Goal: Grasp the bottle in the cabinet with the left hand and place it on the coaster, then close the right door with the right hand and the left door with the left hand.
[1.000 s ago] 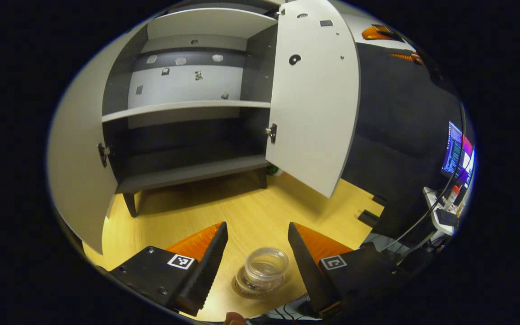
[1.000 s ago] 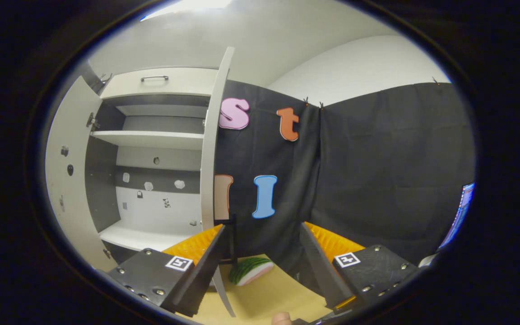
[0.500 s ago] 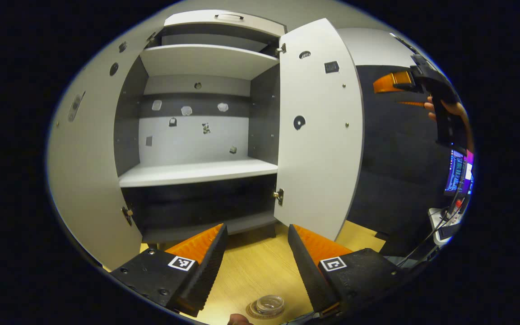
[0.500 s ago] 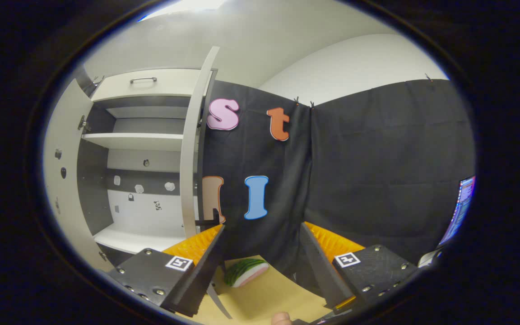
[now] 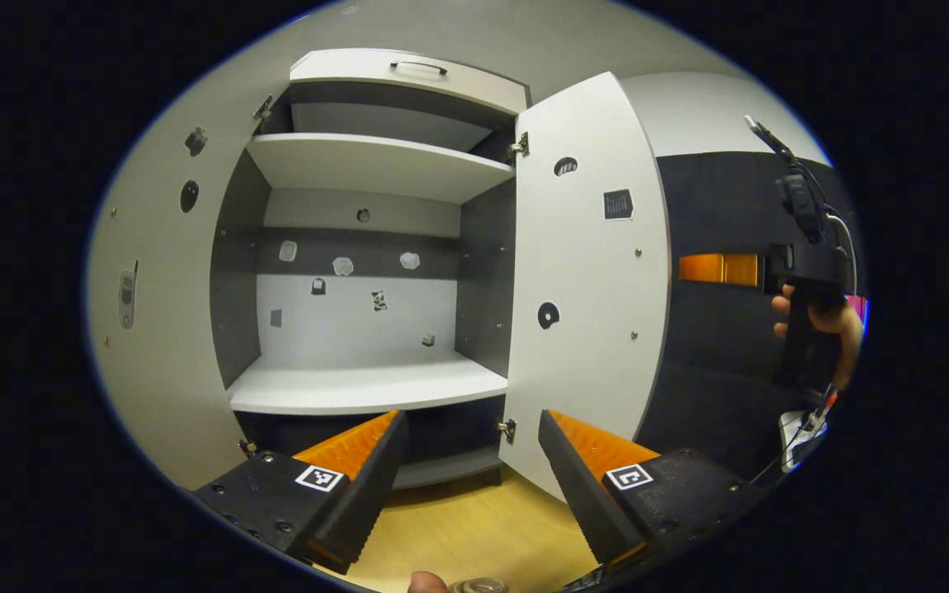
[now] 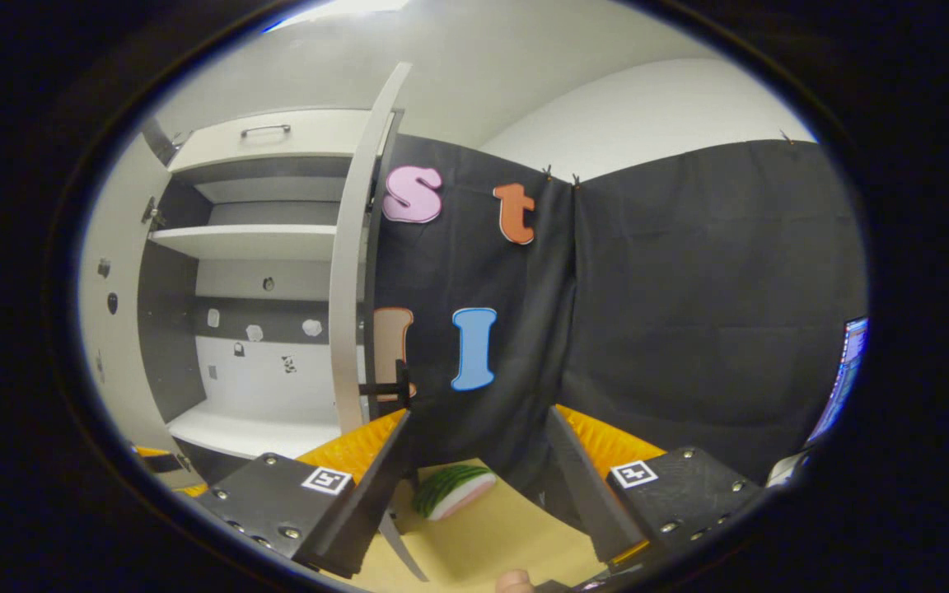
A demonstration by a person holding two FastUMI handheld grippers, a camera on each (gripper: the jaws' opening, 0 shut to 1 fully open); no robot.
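Observation:
The cabinet (image 5: 376, 387) stands with both doors swung out and bare shelves. My left gripper (image 5: 462, 494) is open above the wooden table, facing the shelves, with nothing between its fingers. The clear bottle's rim (image 5: 479, 585) peeks in at the bottom edge, below the fingers. The right door (image 5: 590, 280) hangs open; behind its outer face a hand (image 5: 820, 321) holds my right gripper (image 5: 722, 269). In the right gripper view the right door (image 6: 351, 288) is edge-on, its handle (image 6: 388, 385) just above the left finger. My right gripper (image 6: 474, 494) is open and holds nothing. The left door (image 5: 153, 313) is open too.
A toy watermelon slice (image 6: 454, 490) lies on the table (image 6: 483, 543) beside the cabinet's right side. Black cloth hangs behind it. A lit screen (image 6: 849, 371) and a power strip (image 5: 800, 424) with cables sit at the far right.
My left gripper rose and tipped up from the bottle on its coaster, so the bottle slid to the bottom edge. The right gripper came lower beside the right door.

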